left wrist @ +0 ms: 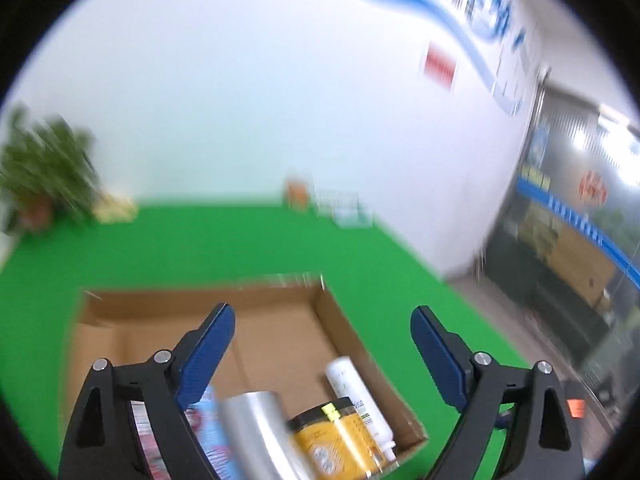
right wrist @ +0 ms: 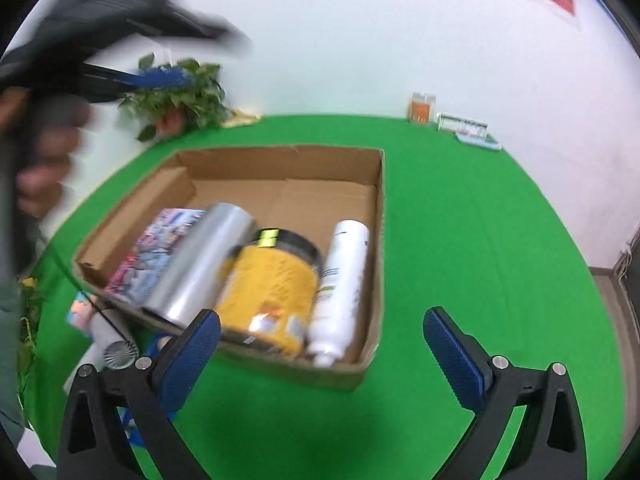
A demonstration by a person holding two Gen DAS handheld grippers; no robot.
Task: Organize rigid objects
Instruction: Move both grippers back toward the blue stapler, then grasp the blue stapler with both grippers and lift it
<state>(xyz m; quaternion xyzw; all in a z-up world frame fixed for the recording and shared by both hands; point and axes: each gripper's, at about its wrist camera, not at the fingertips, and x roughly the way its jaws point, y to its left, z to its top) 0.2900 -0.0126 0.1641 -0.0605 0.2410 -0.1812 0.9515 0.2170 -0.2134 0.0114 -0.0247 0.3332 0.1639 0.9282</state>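
The cardboard box (right wrist: 280, 168) sat on the green table (right wrist: 460, 240). Along its near side lay, left to right, a colourful flat packet (right wrist: 156, 252), a silver cylinder (right wrist: 200, 268), a yellow jar with a black lid (right wrist: 272, 284) and a white bottle (right wrist: 340, 284), side by side. The left gripper (left wrist: 322, 324) hung above the box, its jaws wide apart and holding nothing. The right gripper (right wrist: 320, 330) hovered over the box's near edge, jaws likewise spread and empty. A potted plant (right wrist: 180, 92) stood at the far left.

Matt brown cardboard box (right wrist: 376, 216) holds a glossy silver foil roll (right wrist: 204, 264); at its 3 o'clock, a yellow-labelled jar (right wrist: 272, 284), then a smooth white plastic bottle (right wrist: 340, 284).
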